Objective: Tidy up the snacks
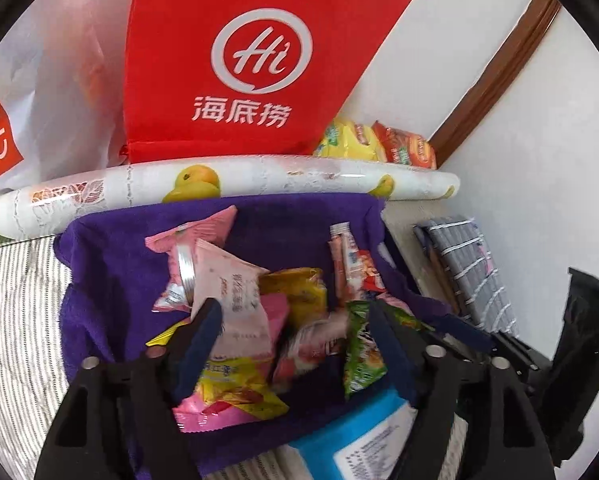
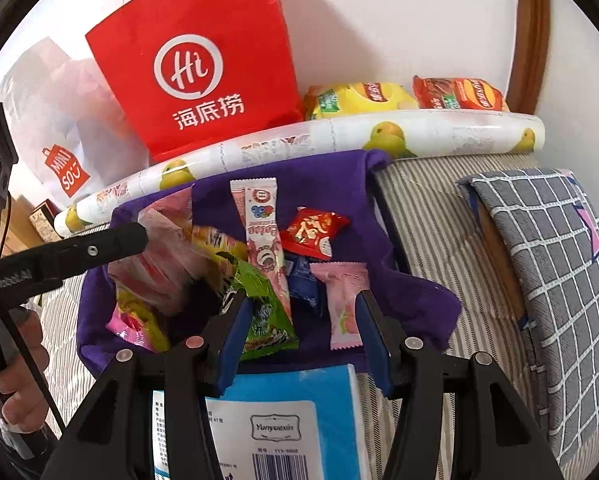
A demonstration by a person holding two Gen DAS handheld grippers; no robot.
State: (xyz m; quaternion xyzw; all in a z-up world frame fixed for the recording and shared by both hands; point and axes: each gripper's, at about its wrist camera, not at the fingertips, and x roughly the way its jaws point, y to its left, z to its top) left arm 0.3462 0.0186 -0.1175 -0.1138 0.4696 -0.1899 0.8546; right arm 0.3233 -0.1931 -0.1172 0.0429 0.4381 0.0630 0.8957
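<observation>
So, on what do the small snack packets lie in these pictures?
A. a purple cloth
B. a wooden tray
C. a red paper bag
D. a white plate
A: the snack packets lie scattered on the purple cloth, spread over the striped surface; the red paper bag stands behind them, on the far side of the fruit-patterned roll.

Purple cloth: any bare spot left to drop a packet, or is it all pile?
Free: the purple cloth along its far edge, between the long pink stick pack and the rolled fruit-print mat; also its right flap past the pink candy. Crowded: left and centre, heaped around the green packet.
</observation>
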